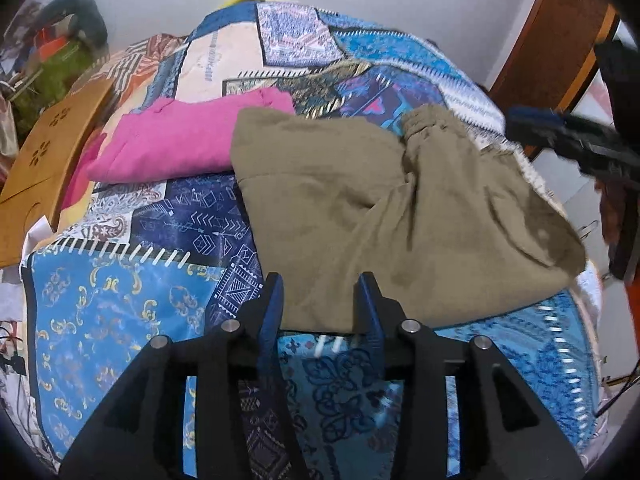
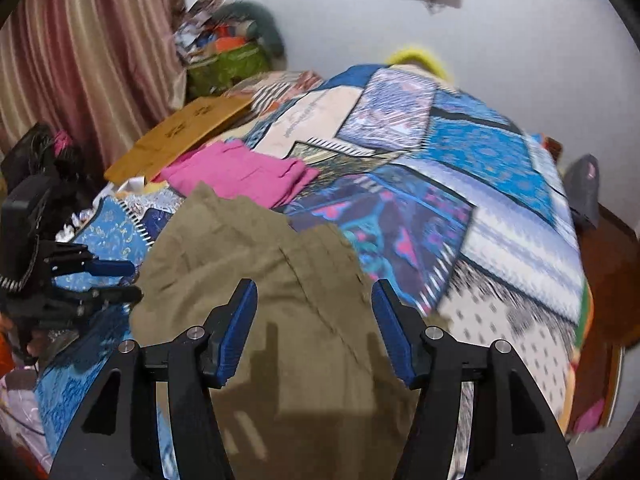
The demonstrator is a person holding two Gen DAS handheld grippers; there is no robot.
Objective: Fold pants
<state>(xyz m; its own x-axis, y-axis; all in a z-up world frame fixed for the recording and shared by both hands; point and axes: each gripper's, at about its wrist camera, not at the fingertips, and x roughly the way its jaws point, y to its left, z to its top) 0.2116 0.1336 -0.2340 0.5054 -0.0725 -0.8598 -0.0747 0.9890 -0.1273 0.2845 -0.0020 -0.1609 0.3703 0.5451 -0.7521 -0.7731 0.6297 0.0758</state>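
Observation:
Olive-khaki pants [image 1: 384, 208] lie crumpled on the patterned blue bedspread [image 1: 120, 312]; they also fill the near middle of the right wrist view [image 2: 256, 280]. My left gripper [image 1: 322, 284] is open and empty, its blue-padded fingers just above the near hem of the pants. My right gripper [image 2: 314, 292] is open and empty, hovering over the pants. The right gripper also shows at the right edge of the left wrist view [image 1: 560, 132]. The left gripper shows at the left edge of the right wrist view [image 2: 116, 280], beside the pants' edge.
A folded pink garment [image 1: 188, 140] lies beyond the pants, touching them; it also shows in the right wrist view [image 2: 244, 172]. A wooden board [image 1: 44, 160] rests at the bed's left side. Clutter [image 2: 228, 52] and a curtain [image 2: 80, 60] stand far left. Brown wooden furniture [image 1: 560, 36] stands right.

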